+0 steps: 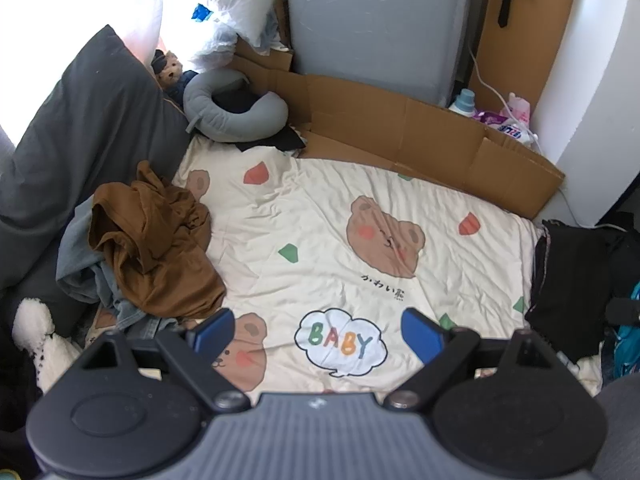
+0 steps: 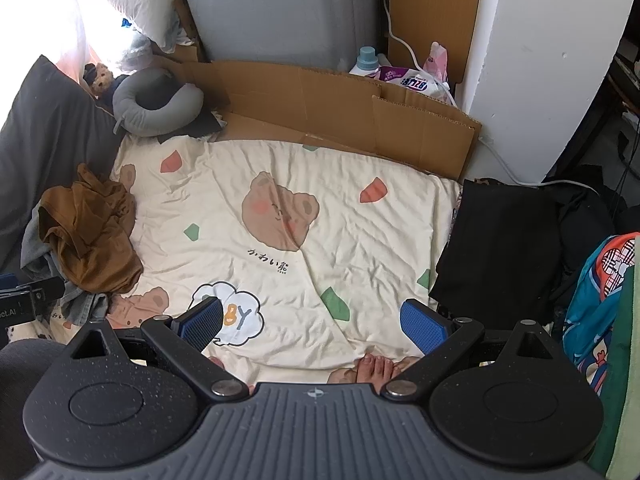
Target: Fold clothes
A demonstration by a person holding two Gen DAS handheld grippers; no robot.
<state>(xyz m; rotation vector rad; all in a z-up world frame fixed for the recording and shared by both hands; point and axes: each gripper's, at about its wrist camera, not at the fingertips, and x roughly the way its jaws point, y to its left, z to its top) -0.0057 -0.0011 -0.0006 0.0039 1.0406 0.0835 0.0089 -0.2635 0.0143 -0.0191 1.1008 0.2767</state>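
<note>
Both hand-held grippers fill the bottom of their frames, and each stands wide apart with nothing between its blue pads. Left gripper [image 1: 318,330] hovers above the cream bear-print quilt [image 1: 320,216], over the white "BABY" cloud in the lower middle. Right gripper [image 2: 312,326] hovers above the same quilt [image 2: 360,220], and a person's bare toes [image 2: 374,364] show just beyond its body at the bottom centre.

Farther out, at the left edge of both views, a crumpled rust-brown garment [image 1: 156,248] lies heaped on a grey-blue garment [image 1: 80,256], both unfolded. At the right edge, a flat black garment [image 2: 496,248] rests on the quilt's border.

Beyond these, a grey U-shaped neck pillow [image 1: 232,108] sits at the upper left, and a flattened brown cardboard sheet [image 1: 400,136] runs along the far side of the quilt.

Folding appears not yet begun, with the middle of the quilt bare. The next move likely calls for reaching left, pinching an edge of the brown garment, and spreading it flat on the open quilt.
</note>
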